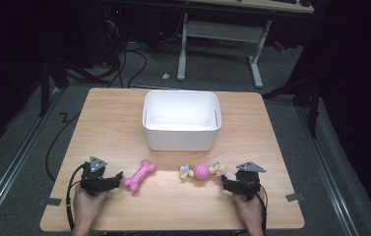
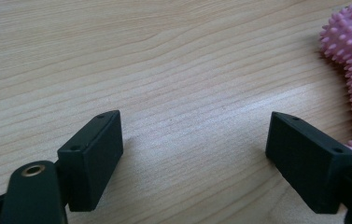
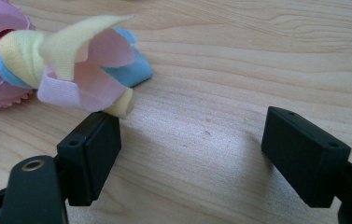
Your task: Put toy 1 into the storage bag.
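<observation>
Left gripper (image 1: 118, 175): lying low on tabletop (image 1: 99, 118), fingers gaping empty beside pink bone (image 1: 140, 175).
Right gripper (image 1: 224, 183): resting low, fingers spread empty by rope toy (image 1: 202, 171).

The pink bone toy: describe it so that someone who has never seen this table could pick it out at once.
Start at the white tub in the middle of the wooden table. Two toys lie in front of it; the bone toy is the left one, next to the left gripper. It is all pink, bone-shaped and spiky, unlike the ball toy with cloth strips.
</observation>
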Motion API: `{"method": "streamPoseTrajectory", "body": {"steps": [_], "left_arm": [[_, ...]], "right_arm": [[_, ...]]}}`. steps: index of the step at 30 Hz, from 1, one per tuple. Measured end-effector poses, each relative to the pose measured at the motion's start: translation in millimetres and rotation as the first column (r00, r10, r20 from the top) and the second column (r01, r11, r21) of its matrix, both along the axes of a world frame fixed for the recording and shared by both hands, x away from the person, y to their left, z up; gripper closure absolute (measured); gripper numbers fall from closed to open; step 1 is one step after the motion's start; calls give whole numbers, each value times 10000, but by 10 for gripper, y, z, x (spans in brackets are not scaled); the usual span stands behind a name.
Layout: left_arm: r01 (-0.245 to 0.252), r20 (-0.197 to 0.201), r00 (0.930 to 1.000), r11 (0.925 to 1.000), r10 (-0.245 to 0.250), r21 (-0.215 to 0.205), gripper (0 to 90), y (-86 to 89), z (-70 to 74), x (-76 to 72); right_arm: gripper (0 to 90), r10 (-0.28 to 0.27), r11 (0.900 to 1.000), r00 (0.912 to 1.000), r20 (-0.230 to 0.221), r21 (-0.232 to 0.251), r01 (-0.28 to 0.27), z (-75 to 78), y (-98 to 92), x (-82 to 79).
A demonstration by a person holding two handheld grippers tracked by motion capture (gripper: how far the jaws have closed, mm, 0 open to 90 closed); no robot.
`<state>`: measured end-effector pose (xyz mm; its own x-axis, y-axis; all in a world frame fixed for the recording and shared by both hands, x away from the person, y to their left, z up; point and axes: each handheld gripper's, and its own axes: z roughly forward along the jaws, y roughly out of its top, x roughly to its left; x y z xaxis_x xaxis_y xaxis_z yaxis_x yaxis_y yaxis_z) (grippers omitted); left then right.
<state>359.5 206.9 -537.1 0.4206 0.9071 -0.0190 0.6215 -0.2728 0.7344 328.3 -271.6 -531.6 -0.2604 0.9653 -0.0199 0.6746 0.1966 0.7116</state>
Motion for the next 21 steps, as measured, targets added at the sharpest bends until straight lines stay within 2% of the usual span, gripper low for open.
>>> {"method": "streamPoseTrajectory", "body": {"steps": [9,11,14,21], "left_arm": [[-77,0,10000,9996,77,-266,194,40,9,-17],[-56,-78,10000,9989,53,-473,198,63,19,-23],[-165,-270,9995,9991,155,-397,202,84,34,-25],[-304,-140,9995,9973,295,-665,202,145,82,-62]], "right_arm": [[210,57,10000,10000,16,-15,-57,1,2,-1],[210,57,10000,10000,15,-17,-57,1,2,-1],[210,58,10000,10000,17,-15,-58,1,2,-1],[211,55,10000,10000,8,-10,-55,1,4,-2]]}}
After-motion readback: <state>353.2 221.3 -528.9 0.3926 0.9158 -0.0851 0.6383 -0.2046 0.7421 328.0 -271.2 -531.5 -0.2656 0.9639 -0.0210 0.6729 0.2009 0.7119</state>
